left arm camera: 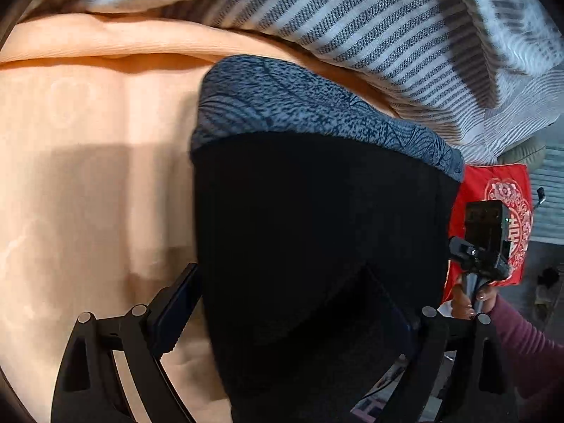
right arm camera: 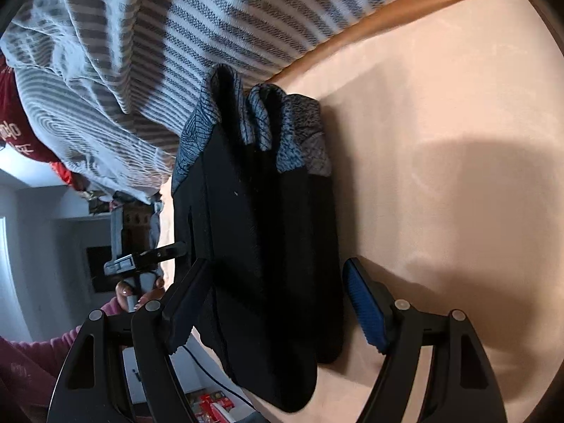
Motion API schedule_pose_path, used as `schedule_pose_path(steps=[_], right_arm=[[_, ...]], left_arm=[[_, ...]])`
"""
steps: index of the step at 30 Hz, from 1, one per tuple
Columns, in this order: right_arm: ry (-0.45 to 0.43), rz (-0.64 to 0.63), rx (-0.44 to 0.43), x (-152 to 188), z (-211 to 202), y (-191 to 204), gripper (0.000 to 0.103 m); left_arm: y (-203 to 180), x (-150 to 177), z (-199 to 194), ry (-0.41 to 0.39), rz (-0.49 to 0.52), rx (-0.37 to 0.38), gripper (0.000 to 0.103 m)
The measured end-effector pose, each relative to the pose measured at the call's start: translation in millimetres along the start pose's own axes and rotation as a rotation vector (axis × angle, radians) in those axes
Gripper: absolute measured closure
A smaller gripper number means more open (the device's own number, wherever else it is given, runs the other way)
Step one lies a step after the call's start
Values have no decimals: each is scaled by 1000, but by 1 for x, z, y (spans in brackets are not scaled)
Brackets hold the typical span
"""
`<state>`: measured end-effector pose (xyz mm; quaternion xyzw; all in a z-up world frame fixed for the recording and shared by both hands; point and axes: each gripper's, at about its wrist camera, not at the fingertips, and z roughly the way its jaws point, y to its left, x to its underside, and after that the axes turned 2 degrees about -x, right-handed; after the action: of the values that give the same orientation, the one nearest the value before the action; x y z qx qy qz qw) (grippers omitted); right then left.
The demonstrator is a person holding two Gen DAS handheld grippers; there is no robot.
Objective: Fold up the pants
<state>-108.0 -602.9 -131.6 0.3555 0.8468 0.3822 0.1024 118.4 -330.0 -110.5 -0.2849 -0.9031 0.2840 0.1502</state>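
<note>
Black pants with a grey patterned waistband lie folded on a peach bedsheet, beside a striped blanket.
Folding looks nearly finished. Both the left gripper and right gripper straddle the bundle, fingers wide.

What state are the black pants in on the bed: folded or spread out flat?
Folded. The black pants lie as a narrow stack of layers on the peach sheet, their patterned grey waistband doubled over at one end.
</note>
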Motion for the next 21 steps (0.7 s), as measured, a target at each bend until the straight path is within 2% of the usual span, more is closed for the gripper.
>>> schedule_pose_path(steps=[3, 4, 8, 10, 14, 16, 19, 21], right_arm=[[6, -15, -14, -5, 10, 1, 22], [6, -15, -17, -3, 11, 2, 22], [11, -4, -21, -5, 15, 3, 23], [12, 31, -4, -7, 15, 3, 27], [-4, 39, 48, -4, 10, 16, 46], [-19, 50, 49, -1, 6, 22, 51], [-34, 72, 27, 3, 1, 27, 55], [-39, 82, -3, 6, -5, 30, 55]], left_arm=[[-7, 5, 0, 1, 6, 10, 10], [-9, 5, 1, -2, 8, 2, 7], [-19, 8, 5, -42, -3, -32, 7], [-25, 13, 3, -71, 3, -57, 12], [-41, 22, -6, -120, 32, -109, 23], [-49, 25, -10, -136, 40, -127, 30], [-59, 29, -19, -156, 39, -140, 36], [-65, 35, -26, -165, 41, -142, 36]])
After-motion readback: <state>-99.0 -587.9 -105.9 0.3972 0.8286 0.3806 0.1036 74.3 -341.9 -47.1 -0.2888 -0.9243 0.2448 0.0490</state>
